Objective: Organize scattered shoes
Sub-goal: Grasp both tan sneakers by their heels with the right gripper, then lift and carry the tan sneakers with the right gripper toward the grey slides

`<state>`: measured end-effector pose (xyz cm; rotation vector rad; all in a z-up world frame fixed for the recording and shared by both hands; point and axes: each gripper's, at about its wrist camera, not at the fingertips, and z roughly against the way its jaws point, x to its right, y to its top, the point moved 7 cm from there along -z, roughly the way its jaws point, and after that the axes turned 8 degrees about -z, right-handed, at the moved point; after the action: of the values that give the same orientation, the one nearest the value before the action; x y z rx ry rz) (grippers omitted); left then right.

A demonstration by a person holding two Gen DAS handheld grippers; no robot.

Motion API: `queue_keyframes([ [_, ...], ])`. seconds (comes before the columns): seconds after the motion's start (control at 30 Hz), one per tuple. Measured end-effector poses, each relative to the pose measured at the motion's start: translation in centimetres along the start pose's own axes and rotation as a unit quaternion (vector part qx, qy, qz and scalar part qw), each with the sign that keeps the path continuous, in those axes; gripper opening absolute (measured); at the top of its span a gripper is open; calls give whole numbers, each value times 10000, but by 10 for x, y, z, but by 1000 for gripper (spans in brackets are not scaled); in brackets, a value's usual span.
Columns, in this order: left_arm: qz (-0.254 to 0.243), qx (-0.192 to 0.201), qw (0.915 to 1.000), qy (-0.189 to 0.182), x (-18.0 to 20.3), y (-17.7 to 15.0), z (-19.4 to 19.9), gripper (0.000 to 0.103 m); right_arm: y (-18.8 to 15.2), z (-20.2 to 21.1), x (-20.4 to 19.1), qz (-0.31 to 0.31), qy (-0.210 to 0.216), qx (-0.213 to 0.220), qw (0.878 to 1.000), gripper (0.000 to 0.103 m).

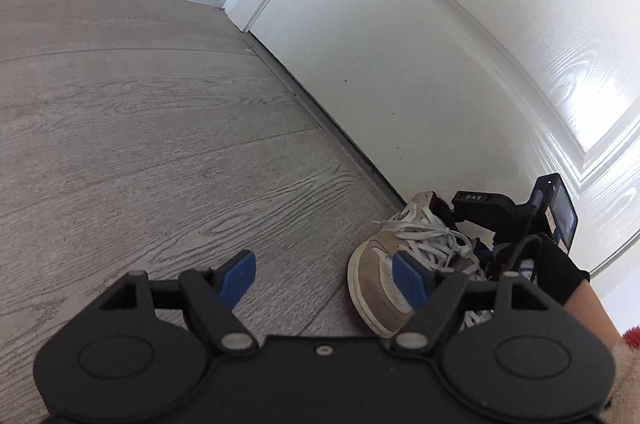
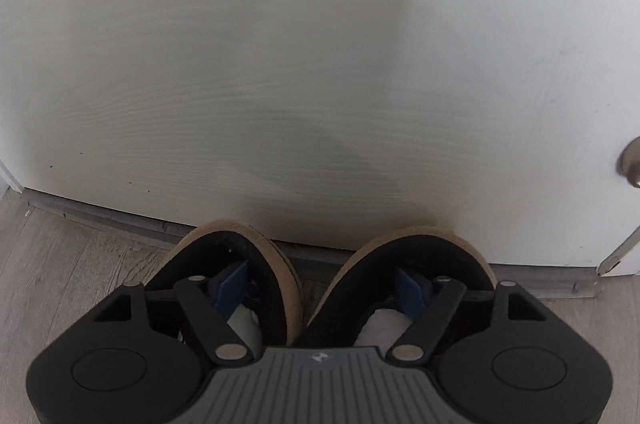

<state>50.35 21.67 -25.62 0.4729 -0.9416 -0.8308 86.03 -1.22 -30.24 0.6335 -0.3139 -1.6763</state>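
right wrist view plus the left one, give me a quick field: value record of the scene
setting: grey wood-look floor against a white door
shoes: pair of tan sneakers side by side, heels toward the door
laces: white, loose
right gripper: open, one blue finger inside each shoe collar
left gripper: open, holds nothing, over bare floor left of the shoes
hand: black glove on the right tool

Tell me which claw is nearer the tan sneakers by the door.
Right. The right claw has one finger inside each tan sneaker, heels at the white door. The left claw hangs open beside them over bare floor.
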Motion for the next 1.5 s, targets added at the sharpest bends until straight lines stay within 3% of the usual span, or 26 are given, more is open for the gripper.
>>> queue_keyframes([
  [0.17,-81,-31,10000,3,2,-2,-4,76,-7,2,-9,147,-140,388,9990,78],
  [0.23,-114,-31,9999,0,2,-3,-5,76,-14,9,-10,135,-37,684,9976,61],
  [0.3,-187,16,9998,21,3,-3,-3,76,-23,18,-12,227,-47,908,9956,52],
  [0.47,-366,213,9991,40,6,1,3,76,-46,51,-4,-47,62,1342,9909,46],
  [0.63,-436,328,9985,48,6,3,8,76,-83,123,21,-425,372,2402,9691,44],
  [0.73,-447,610,9971,2,9,11,22,76,-101,177,34,-725,618,2894,9525,44],
  [0.87,-454,1086,9925,-335,19,22,53,77,-128,257,52,-1014,779,3526,9270,44],
  [0.97,-855,1311,9874,-215,34,23,79,77,-142,307,74,-1252,878,3835,9108,43],
  [1.1,-1689,1625,9718,-247,63,12,128,79,-148,376,129,-1096,603,4293,8944,43],
  [1.23,-2195,1772,9582,-481,95,-2,160,79,-160,421,195,-897,348,4362,8947,43],
  [1.33,-2228,1776,9548,-844,121,-21,187,79,-174,456,261,-992,157,4315,8965,43],
  [1.5,-2236,1638,9515,-1331,156,-57,222,80,-189,500,349,-1147,-352,4581,8808,43],
])
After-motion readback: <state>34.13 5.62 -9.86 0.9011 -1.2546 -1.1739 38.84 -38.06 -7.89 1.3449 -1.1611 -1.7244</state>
